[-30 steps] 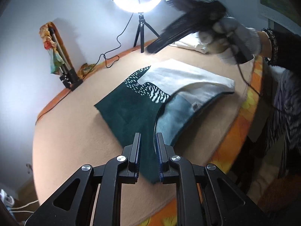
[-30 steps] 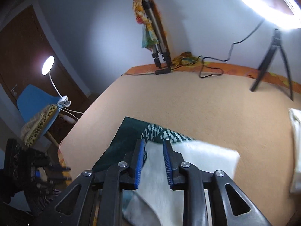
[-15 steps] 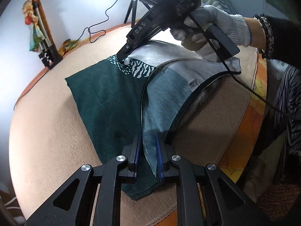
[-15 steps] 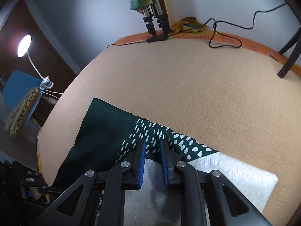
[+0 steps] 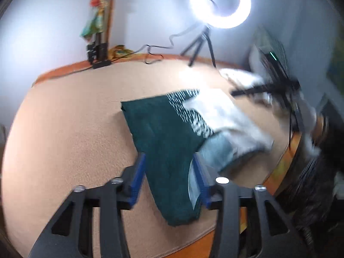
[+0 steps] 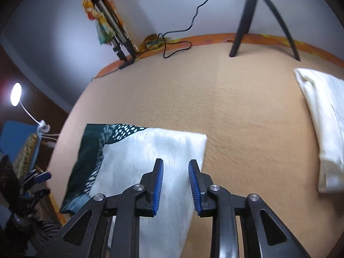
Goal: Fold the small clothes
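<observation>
Both grippers have just let go of the dark green, white-spotted and pale grey-white small garment [image 5: 169, 142], which now lies folded flat on the peach-coloured fabric-covered worktop [image 5: 71, 133], near its front edge. The left gripper [image 5: 169, 178] has just been opening: its blue-padded fingers [image 5: 137, 176] stand spread either side of the garment's near corner, no longer pinching it as they did half a second ago. The right gripper [image 6: 175, 185] has likewise been opening, fingers parted above the white panel with nothing pressed between them. This reads as one fold finished and released; whether another fold is due cannot be judged.

The left view is motion-blurred, so the gloved hand [image 5: 305, 111] holding the right gripper is a smear. The garment's near edge is hidden under the right gripper's fingers. A folded cream cloth [image 6: 322, 116] is cut off at the right edge
</observation>
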Demonstrator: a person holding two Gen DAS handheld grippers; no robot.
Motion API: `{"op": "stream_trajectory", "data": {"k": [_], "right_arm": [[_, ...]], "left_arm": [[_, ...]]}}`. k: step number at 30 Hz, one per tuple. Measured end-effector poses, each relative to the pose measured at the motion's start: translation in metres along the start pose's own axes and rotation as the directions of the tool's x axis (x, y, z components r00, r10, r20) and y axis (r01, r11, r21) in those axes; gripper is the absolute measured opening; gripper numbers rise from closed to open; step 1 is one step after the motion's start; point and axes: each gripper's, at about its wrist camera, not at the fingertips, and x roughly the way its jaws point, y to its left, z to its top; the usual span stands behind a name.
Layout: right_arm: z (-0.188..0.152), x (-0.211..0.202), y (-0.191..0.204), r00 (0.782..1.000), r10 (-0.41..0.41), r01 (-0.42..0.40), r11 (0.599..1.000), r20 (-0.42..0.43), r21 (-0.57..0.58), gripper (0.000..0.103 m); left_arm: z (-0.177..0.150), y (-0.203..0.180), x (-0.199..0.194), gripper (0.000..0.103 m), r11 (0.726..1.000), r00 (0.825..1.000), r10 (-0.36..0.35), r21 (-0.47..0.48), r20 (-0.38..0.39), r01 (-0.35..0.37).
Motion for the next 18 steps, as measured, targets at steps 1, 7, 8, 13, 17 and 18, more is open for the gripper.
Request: {"op": "stream_trajectory", "data": {"k": [1,7,8,13,17,18], "right_arm": [[-0.003,-0.005,-0.001,1.000,0.011,-0.011,1.000,0.004,0.005,0.037],[-0.044,-0.012,-0.016,0.990,0.138,-0.132,0.981,-0.036,0.139,0.044],[-0.051,-0.010,-0.020,0.986,0.156,-0.146,0.975,-0.050,0.166,0.044],[-0.079,-0.003,-0.029,0.967,0.234,-0.201,0.942,-0.098,0.268,0.044],[-0.095,-0.003,-0.033,0.953,0.289,-0.245,0.912,-0.092,0.329,0.044],[-0.096,-0.004,-0.032,0.951,0.295,-0.251,0.910,-0.090,0.329,0.044]], "left_arm": [[0.004,0.008,0.000,0.051,0.999,1.000,-0.020,-0.047,0.007,0.020],[0.017,0.052,0.027,0.052,0.943,0.987,-0.157,-0.300,-0.028,0.142],[0.018,0.061,0.034,0.052,0.927,0.985,-0.171,-0.345,-0.035,0.149],[0.025,0.093,0.069,0.052,0.855,0.969,-0.242,-0.484,-0.053,0.187],[0.031,0.100,0.093,0.052,0.837,0.959,-0.272,-0.510,-0.073,0.199],[0.034,0.099,0.100,0.052,0.835,0.956,-0.282,-0.511,-0.079,0.205]]}}
